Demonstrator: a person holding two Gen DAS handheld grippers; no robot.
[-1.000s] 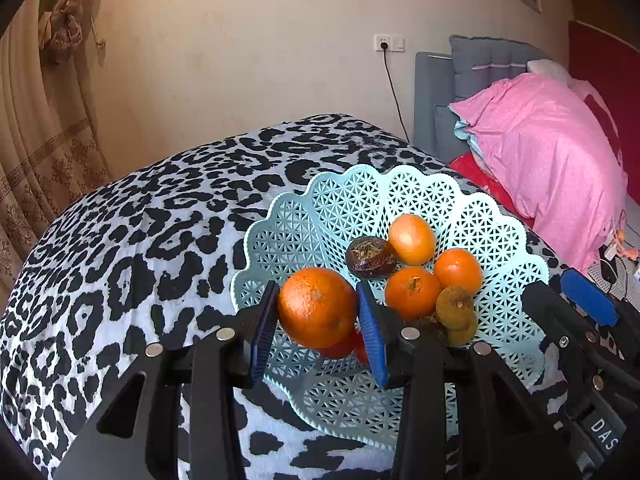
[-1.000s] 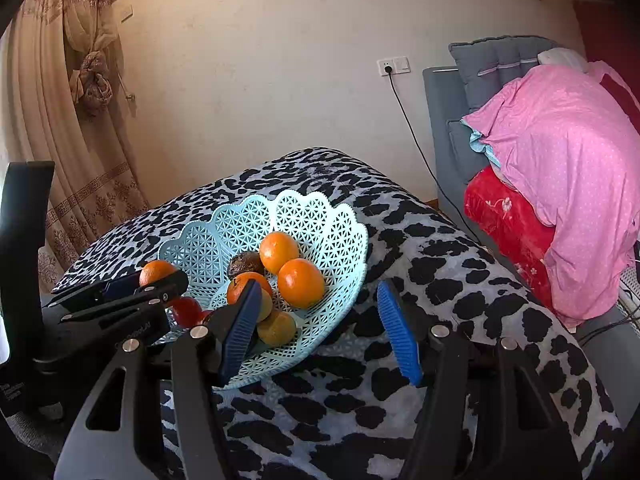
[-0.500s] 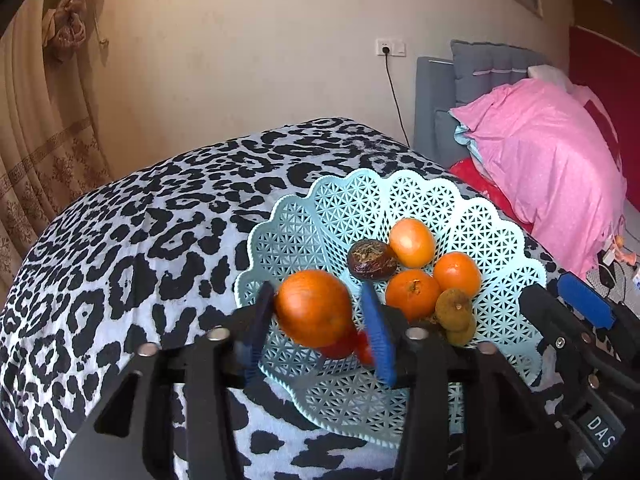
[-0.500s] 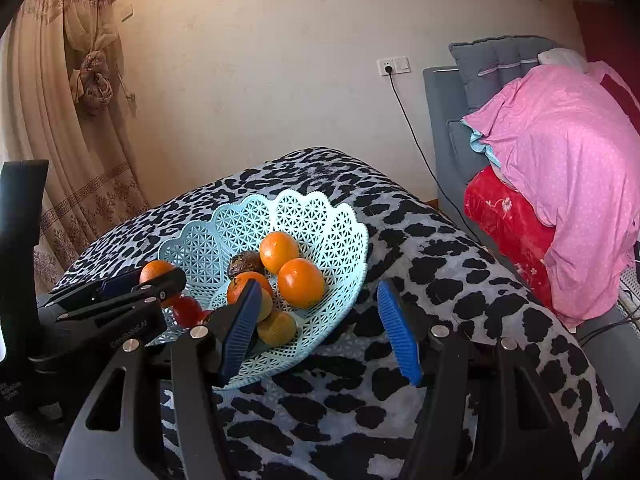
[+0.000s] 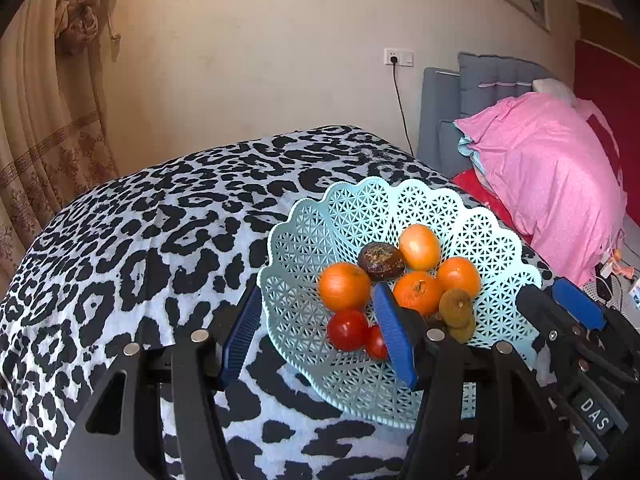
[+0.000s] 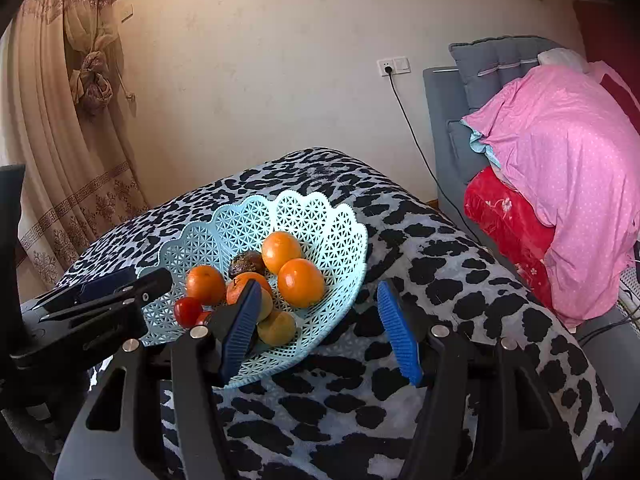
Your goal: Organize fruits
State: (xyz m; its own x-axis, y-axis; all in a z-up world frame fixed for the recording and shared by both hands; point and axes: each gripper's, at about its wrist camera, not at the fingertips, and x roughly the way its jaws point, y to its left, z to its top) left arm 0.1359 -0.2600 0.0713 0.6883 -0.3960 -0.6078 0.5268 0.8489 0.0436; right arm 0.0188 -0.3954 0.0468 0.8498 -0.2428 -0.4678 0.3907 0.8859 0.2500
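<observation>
A light blue lattice basket [image 5: 496,224] [image 6: 340,224] sits on a leopard-print cloth. It holds several oranges, a dark brown fruit [image 5: 380,260], two red tomatoes [image 5: 348,330] and brownish kiwis [image 5: 456,306]. One orange [image 5: 344,286] [image 6: 205,284] lies at the basket's near left side. My left gripper [image 5: 320,336] is open and empty, straddling the basket's near rim; it also shows in the right wrist view [image 6: 120,292]. My right gripper [image 6: 318,332] is open and empty at the basket's right edge.
The leopard-print surface [image 5: 140,240] slopes off at left and front. A grey headboard with pink bedding [image 5: 552,176] stands to the right. A curtain [image 5: 32,120] hangs at left. A wall socket with cable [image 5: 394,58] is behind.
My left gripper opened and let go of the orange, which now lies in the basket. The gripper drew back slightly. My right gripper has stayed put.
</observation>
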